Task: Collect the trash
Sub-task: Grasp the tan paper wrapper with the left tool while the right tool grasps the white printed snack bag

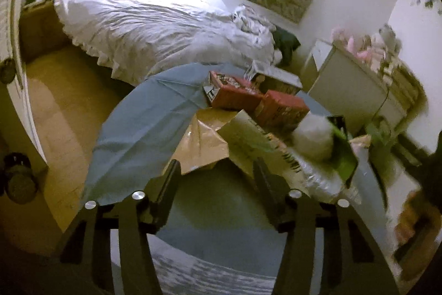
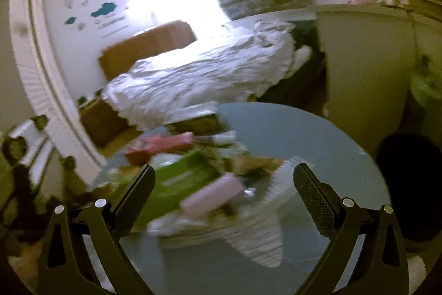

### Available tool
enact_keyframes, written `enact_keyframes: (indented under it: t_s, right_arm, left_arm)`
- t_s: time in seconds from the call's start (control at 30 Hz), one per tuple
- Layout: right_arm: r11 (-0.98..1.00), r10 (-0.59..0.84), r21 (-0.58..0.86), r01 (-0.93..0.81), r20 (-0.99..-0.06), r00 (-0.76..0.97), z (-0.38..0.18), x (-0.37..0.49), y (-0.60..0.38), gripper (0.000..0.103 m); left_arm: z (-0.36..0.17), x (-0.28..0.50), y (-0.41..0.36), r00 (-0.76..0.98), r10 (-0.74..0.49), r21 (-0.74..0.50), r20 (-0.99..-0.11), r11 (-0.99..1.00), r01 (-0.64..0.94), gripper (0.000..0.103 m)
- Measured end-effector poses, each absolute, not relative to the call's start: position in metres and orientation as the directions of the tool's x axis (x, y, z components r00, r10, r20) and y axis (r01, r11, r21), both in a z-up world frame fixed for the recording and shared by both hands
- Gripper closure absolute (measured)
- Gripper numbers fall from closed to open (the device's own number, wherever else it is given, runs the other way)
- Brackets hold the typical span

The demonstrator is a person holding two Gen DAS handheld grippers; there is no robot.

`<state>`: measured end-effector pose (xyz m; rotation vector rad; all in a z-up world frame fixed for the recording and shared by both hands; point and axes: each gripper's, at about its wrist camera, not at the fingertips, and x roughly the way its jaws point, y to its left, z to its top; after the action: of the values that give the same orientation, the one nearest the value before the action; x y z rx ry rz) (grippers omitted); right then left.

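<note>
Above the blue table [image 1: 143,129], left tool [image 1: 216,170] and right tool [image 2: 223,180] agape, empty, over litter [image 2: 193,184].

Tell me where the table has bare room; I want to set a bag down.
Bare blue table lies right of the striped cloth, up to the rim. Crowded: the middle, with red boxes and a green box.

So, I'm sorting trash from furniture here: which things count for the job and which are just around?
For the job: red boxes, brown paper, green packet, pink tube.
Just around: bed, white cabinet, table.
</note>
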<state>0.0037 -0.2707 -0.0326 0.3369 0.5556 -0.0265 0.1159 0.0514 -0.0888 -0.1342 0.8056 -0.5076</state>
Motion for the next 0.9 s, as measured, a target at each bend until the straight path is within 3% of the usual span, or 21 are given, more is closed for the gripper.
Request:
enact_keyframes:
  t_s: [0.07,0.2,0.33,0.4,0.47,0.6,0.67,0.7,0.9]
  right_arm:
    - [0.946,0.118,0.317,0.068,-0.531,0.839,-0.027,0.008,-0.255,0.004]
    - [0.955,0.243,0.28,-0.097,-0.549,0.8,-0.021,0.026,-0.199,0.004]
    - [0.959,0.278,0.128,-0.251,-0.57,0.773,-0.018,0.05,-0.142,0.006]
    - [0.955,0.27,0.077,-0.286,-0.623,0.734,-0.028,0.073,-0.122,0.015]
    - [0.948,0.271,0.062,-0.313,-0.674,0.688,-0.04,0.093,-0.108,0.035]
    - [0.943,0.201,-0.001,-0.333,-0.794,0.574,-0.079,0.123,-0.088,0.048]
    - [0.942,0.197,0.006,-0.337,-0.82,0.537,-0.09,0.128,-0.084,0.075]
    - [0.942,0.2,0.011,-0.336,-0.822,0.534,-0.094,0.127,-0.083,0.08]
    - [0.935,0.319,0.144,-0.323,-0.737,0.595,-0.066,0.096,-0.106,0.084]
  left_arm:
    - [-0.091,0.123,0.047,0.572,-0.466,-0.261,-0.675,0.876,0.406,0.061]
    - [-0.098,0.143,0.044,0.544,-0.457,-0.243,-0.704,0.874,0.42,0.069]
    - [-0.1,0.154,0.044,0.517,-0.471,-0.252,-0.715,0.863,0.438,0.07]
    - [-0.102,0.159,0.044,0.506,-0.467,-0.251,-0.725,0.864,0.437,0.071]
    - [-0.102,0.159,0.045,0.5,-0.475,-0.262,-0.724,0.86,0.437,0.071]
    - [-0.103,0.158,0.045,0.492,-0.484,-0.27,-0.724,0.855,0.443,0.071]
    - [-0.104,0.159,0.046,0.484,-0.492,-0.281,-0.723,0.851,0.444,0.071]
    - [-0.105,0.161,0.046,0.483,-0.494,-0.283,-0.723,0.849,0.445,0.072]
    - [-0.103,0.155,0.047,0.494,-0.496,-0.266,-0.714,0.845,0.464,0.081]
